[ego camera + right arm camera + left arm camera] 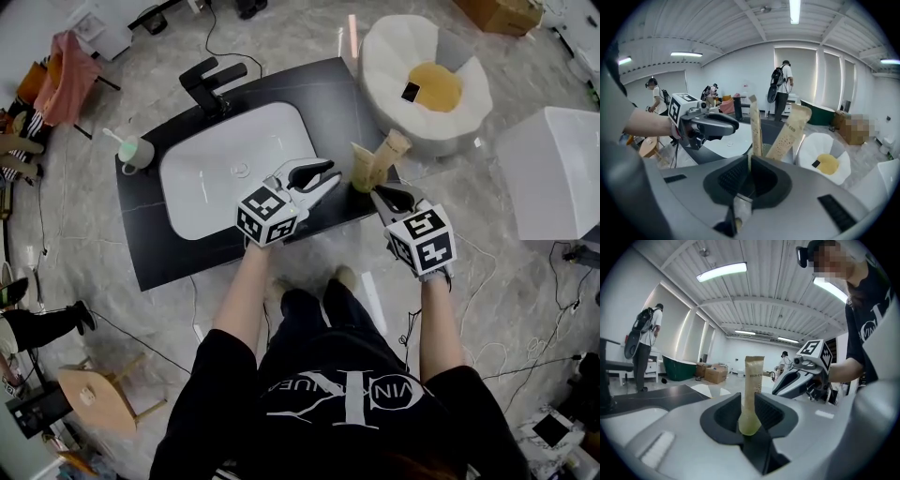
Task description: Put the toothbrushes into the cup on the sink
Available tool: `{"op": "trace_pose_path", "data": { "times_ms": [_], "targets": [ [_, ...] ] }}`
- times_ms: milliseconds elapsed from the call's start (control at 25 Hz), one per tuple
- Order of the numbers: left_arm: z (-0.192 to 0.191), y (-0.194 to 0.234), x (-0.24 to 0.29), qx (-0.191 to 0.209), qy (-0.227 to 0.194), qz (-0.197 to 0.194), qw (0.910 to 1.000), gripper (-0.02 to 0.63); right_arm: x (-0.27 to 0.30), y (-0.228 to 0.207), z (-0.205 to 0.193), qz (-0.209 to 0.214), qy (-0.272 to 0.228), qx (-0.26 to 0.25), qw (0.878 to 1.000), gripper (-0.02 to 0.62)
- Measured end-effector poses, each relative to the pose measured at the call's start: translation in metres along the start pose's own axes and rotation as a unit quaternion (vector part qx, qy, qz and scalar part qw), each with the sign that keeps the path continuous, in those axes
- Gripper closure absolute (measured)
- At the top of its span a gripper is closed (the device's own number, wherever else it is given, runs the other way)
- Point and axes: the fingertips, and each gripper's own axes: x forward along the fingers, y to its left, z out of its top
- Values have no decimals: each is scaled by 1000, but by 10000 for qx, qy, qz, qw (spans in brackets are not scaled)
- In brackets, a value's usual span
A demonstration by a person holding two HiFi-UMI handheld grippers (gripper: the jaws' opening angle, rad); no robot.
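Note:
A mint-green cup (139, 152) with a toothbrush in it stands at the left end of the black counter (309, 94), beside the white sink (202, 197). Over the counter's right front corner, two tan paper-wrapped toothbrushes stand side by side: the nearer packet (361, 167) and the farther packet (394, 148). My left gripper (330, 178) is shut across the width of an upright packet (752, 380). The right gripper (384, 194) is shut on a packet seen edge-on (754, 126). I cannot tell if both hold the same one. The other packet (793, 129) leans just right of it.
A black faucet (211, 82) stands behind the basin. On the floor are a white round seat with a yellow cushion (427, 84), a white box (553, 173), a wooden stool (94, 398) and loose cables. People stand far off in both gripper views.

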Motion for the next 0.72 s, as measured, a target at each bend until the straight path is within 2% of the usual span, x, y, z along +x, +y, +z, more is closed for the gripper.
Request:
{"op": "trace_pose_path", "data": {
  "times_ms": [120,280,400,560,720],
  "targets": [
    [11,7,-15,134,-284,488,9983,555,-5,-1,2,-21,-133,-1,9999,566],
    [24,10,-33,177,-587,1010,9930,588,-16,-2,7,75,-537,193,9983,568],
    [29,9,-45,140,-722,1327,9884,594,-22,-4,10,128,-811,280,9962,568],
    [26,10,-61,29,-712,1782,9814,594,-28,-1,12,114,-997,127,9949,568],
    [24,10,-79,-107,-887,2130,9730,594,-34,-3,12,60,-1189,76,9929,568]
  ]
}}
